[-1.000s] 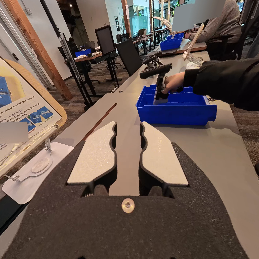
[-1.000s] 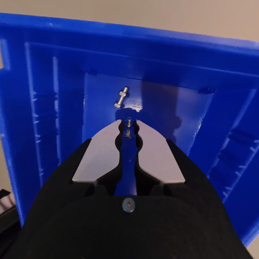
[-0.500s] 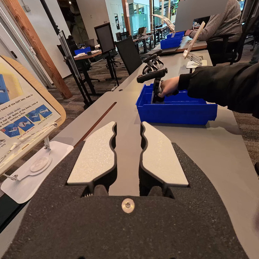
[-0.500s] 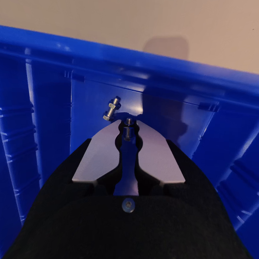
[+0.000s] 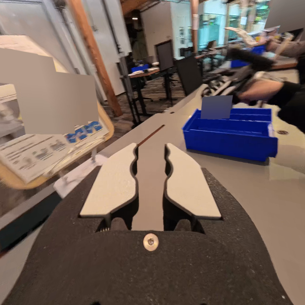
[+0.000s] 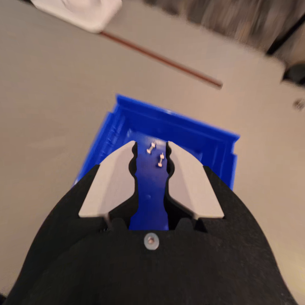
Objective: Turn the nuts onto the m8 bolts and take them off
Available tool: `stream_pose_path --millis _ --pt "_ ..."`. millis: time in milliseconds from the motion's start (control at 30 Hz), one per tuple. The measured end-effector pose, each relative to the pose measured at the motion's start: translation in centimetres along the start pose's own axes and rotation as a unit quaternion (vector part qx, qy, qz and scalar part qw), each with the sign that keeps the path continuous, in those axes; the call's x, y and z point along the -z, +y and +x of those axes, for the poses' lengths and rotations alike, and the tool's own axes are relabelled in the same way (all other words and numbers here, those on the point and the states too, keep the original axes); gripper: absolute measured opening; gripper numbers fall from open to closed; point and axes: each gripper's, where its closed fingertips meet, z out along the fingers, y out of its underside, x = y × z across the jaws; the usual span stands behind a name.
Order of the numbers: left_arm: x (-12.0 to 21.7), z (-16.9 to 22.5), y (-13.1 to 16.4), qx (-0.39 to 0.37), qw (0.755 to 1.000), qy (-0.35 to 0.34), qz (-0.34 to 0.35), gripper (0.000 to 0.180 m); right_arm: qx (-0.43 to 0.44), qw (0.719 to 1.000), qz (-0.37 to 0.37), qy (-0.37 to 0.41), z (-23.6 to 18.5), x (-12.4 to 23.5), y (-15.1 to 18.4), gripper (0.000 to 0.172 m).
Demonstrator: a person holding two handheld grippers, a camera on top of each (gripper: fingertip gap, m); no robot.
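In the right wrist view two small silver bolts, each with a nut on it, lie on the floor of a blue bin [image 6: 179, 125]: one [image 6: 151, 147] farther in, one [image 6: 160, 160] nearer. My right gripper [image 6: 151, 144] hangs well above them, open and empty. In the left wrist view my left gripper [image 5: 150, 146] is open and empty over the bare grey table [image 5: 222, 189], with the blue bin [image 5: 229, 140] ahead to the right. The right gripper [image 5: 244, 72] shows there as a blur above the bin, held by a hand [image 5: 260, 92].
A tilted board with an instruction sheet [image 5: 49, 148] stands on a white base [image 5: 79, 175] at the left. A thin brown slot [image 5: 151, 135] runs along the table. Desks, chairs and monitors fill the room behind. Left tips to right tips: about 40 centimetres.
My right gripper opened, let go of the bolt with its nut inside the bin and rose well above it. The left gripper swung a little to the left and stayed open.
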Motion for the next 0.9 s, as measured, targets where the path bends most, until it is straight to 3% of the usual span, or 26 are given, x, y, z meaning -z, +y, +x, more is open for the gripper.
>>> stream_pose_path --millis 100,167,233,367,500,567,633,700,900 --pt "4.8 -0.5 1.1 0.036 0.996 -0.078 0.008 0.021 0.059 0.992 0.114 0.012 -3.3 4.4 -4.5 0.046" --pt "8.8 -0.7 2.0 0.05 0.992 -0.113 0.001 0.022 0.069 0.985 0.157 -0.016 -6.2 6.0 -6.6 0.06" --pt "13.2 -1.5 3.1 0.052 0.987 -0.148 -0.021 0.022 0.074 0.975 0.203 -0.048 -9.3 7.1 -8.7 0.063" --pt "23.3 -5.7 6.5 0.029 0.959 -0.257 -0.118 0.022 0.112 0.959 0.241 -0.1 -15.4 7.4 -11.0 0.053" --pt "30.3 -8.5 12.2 0.056 0.928 -0.245 -0.273 0.018 0.15 0.95 0.236 -0.139 -20.8 5.5 -11.5 0.051" --pt "31.6 -9.0 15.7 0.081 0.912 -0.205 -0.346 0.013 0.16 0.947 0.228 -0.16 -23.3 4.2 -11.4 0.05" --pt "32.4 -8.7 19.7 0.117 0.88 -0.14 -0.439 0.013 0.17 0.944 0.218 -0.178 -25.5 3.0 -11.3 0.05" --pt "32.5 -9.0 22.7 0.128 0.858 -0.1 -0.488 0.016 0.177 0.942 0.211 -0.192 -27.3 2.1 -11.2 0.05" --pt "31.9 -10.0 26.8 0.102 0.817 -0.024 -0.567 0.02 0.194 0.938 0.195 -0.213 -29.8 1.5 -11.1 0.049"
